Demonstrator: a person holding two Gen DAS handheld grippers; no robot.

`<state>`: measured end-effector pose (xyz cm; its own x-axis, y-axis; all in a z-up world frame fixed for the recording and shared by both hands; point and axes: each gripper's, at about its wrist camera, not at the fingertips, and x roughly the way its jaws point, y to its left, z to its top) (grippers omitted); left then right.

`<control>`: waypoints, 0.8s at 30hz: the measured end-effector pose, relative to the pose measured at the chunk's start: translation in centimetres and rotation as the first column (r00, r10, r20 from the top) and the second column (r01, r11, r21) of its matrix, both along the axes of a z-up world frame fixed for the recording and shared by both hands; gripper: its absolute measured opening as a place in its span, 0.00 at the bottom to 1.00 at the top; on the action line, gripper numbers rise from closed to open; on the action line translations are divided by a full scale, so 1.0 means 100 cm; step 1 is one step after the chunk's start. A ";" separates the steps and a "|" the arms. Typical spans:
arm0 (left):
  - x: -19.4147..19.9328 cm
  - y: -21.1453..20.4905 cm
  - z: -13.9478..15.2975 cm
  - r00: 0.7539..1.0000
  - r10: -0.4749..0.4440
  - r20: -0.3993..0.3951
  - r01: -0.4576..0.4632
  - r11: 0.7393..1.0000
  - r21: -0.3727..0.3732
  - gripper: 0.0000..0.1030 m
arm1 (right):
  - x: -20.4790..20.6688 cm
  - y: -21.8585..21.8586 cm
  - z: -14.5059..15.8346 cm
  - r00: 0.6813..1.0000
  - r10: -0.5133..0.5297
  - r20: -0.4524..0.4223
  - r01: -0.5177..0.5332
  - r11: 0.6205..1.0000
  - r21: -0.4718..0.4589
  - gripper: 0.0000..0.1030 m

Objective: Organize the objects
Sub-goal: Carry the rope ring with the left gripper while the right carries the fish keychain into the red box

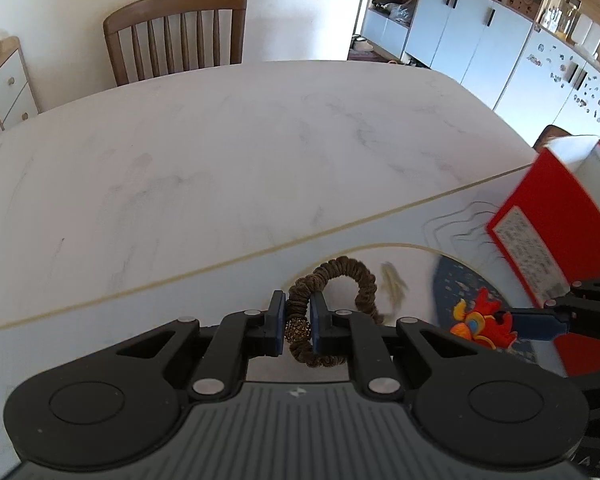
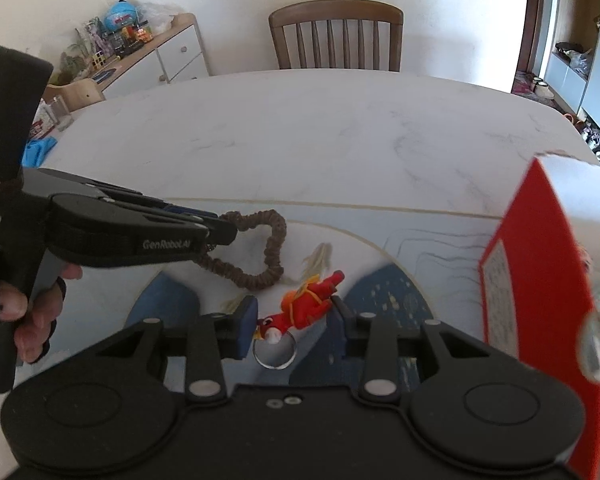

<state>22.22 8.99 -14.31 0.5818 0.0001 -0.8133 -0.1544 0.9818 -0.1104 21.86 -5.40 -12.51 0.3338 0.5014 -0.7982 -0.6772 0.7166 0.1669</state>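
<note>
the brown scrunchie (image 1: pixel 332 304) is pinched between the blue pads of the left gripper (image 1: pixel 299 322), jaws clamped tight on its gathered band and gold bead, the rest of the loop hanging forward above the printed mat (image 1: pixel 384 216). in the right wrist view the red bird keychain (image 2: pixel 304 312) lies slantwise between the pads of the right gripper (image 2: pixel 292 324), jaws narrowed onto it at both ends, its metal ring (image 2: pixel 275 352) dangling below. both toys hang over the blue round patch of the mat on the white marble table (image 1: pixel 220 140). a red box (image 2: pixel 540 300) stands just to the right, a wooden chair (image 2: pixel 336 36) at the far edge, and a person's hand (image 2: pixel 32 312) grips the left handle
</note>
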 end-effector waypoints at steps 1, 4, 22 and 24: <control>-0.003 -0.001 0.003 1.000 -0.002 0.006 0.002 1.000 -0.003 0.12 | -0.002 -0.004 0.003 1.000 0.002 -0.004 -0.002 1.000 0.005 0.35; -0.016 -0.005 0.013 1.000 0.007 0.015 -0.006 1.000 -0.026 0.12 | -0.011 -0.017 0.015 1.000 0.006 -0.011 -0.006 1.000 0.018 0.35; -0.083 -0.070 0.079 0.998 -0.038 0.040 0.039 0.999 -0.030 0.12 | -0.046 -0.115 0.081 0.998 0.048 0.047 -0.052 0.995 0.086 0.35; -0.086 -0.080 0.087 0.998 -0.043 0.051 0.044 0.999 -0.030 0.12 | -0.046 -0.127 0.086 0.997 0.050 0.053 -0.055 0.994 0.091 0.35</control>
<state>13.64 0.98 -5.63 0.6207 -0.0510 -0.7824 -0.1053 0.9834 -0.1476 17.28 -18.06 -3.87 0.3439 0.5901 -0.7304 -0.7226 0.6631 0.1955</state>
